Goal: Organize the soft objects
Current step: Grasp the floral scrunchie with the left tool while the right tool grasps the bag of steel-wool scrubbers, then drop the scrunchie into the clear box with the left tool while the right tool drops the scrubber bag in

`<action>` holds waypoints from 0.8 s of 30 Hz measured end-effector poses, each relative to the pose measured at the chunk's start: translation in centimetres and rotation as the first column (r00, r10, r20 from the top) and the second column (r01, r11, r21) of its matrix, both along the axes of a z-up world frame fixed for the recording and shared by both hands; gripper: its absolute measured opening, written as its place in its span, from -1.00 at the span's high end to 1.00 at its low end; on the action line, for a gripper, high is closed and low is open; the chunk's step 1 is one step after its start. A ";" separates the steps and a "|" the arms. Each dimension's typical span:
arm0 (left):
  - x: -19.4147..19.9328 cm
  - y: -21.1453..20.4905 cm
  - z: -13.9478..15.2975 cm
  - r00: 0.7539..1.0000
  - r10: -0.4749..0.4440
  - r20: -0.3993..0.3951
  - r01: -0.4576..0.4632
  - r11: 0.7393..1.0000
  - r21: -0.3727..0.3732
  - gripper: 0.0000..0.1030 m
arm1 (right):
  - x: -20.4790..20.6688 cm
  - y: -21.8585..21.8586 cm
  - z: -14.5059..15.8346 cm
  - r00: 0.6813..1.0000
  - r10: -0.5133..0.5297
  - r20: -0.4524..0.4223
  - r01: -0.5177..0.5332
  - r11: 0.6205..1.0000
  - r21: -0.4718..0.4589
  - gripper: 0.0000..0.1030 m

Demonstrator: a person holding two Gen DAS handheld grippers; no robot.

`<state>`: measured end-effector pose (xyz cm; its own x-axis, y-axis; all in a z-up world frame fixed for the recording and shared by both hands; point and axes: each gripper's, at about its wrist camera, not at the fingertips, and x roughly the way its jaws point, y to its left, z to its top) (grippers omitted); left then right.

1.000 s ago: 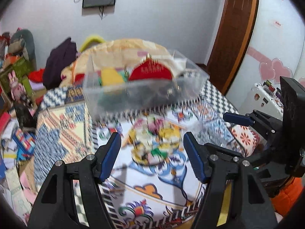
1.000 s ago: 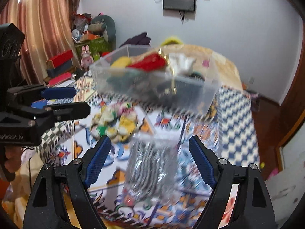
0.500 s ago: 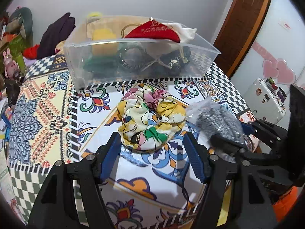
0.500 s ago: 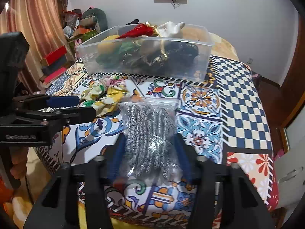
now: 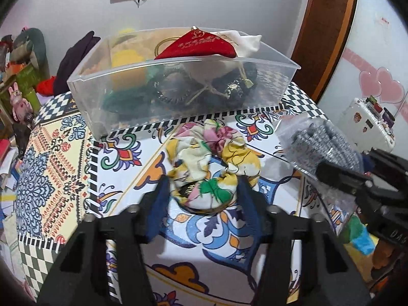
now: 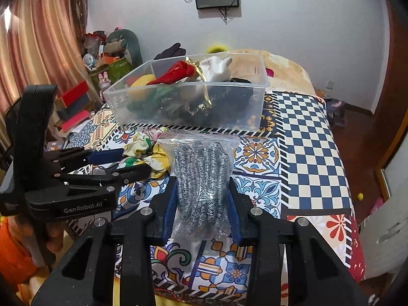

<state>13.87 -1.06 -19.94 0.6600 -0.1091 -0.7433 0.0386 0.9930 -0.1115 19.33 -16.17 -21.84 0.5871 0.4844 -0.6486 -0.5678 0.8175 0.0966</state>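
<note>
A floral cloth scrunchie [image 5: 211, 163] lies on the patterned tablecloth in front of a clear plastic bin [image 5: 178, 94]. My left gripper [image 5: 204, 196] has closed in on the scrunchie's near edge, its blue pads pressing both sides. My right gripper [image 6: 202, 199] is shut on a clear bag of grey knit gloves [image 6: 201, 176], which also shows at the right of the left wrist view [image 5: 321, 148]. The bin [image 6: 188, 117] holds a red pouch [image 5: 199, 46], a white cloth, a yellow item and dark items. The left gripper also shows in the right wrist view [image 6: 119, 163].
The tablecloth [image 6: 306, 153] covers the table, with its right edge near a wooden door. Cluttered boxes and toys [image 6: 76, 107] stand at the left behind the table. A white case [image 5: 367, 122] stands off the table's right side.
Both grippers moved forward and down toward the table. The right gripper closed on the glove bag. The left gripper's jaws narrowed onto the scrunchie.
</note>
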 end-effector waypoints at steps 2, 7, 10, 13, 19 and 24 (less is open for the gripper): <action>-0.2 0.5 0.1 1.000 0.004 -0.001 -0.004 1.000 -0.016 0.41 | 0.0 -0.1 0.1 1.000 -0.006 0.001 0.006 1.000 0.002 0.37; -0.9 1.6 0.4 1.000 0.019 0.001 -0.019 0.999 -0.051 0.64 | 0.2 -0.4 0.4 1.000 -0.017 0.005 0.017 1.000 0.011 0.37; -1.7 2.2 1.1 0.999 0.025 0.023 -0.024 0.998 -0.053 0.66 | 0.3 -0.5 0.8 1.000 -0.021 0.015 0.021 1.000 0.016 0.37; -2.6 2.7 2.5 0.998 0.032 0.060 -0.029 0.998 -0.058 0.66 | 0.3 -0.5 1.6 0.999 -0.024 0.036 0.023 1.000 0.021 0.37; -3.6 3.6 6.0 0.987 0.049 0.152 -0.038 0.997 -0.073 0.67 | 0.8 -0.6 4.0 0.994 -0.035 0.099 0.030 0.998 0.057 0.37; -3.9 4.3 8.8 0.970 0.065 0.233 -0.050 0.996 -0.070 0.67 | 1.6 -0.4 6.2 0.986 -0.047 0.162 0.034 0.996 0.085 0.37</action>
<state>9.97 3.26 -11.16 0.8220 -0.1078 -0.5592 0.0143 0.9855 -0.1690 20.96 -16.61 -15.64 0.7022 0.5055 -0.5014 -0.5479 0.8333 0.0728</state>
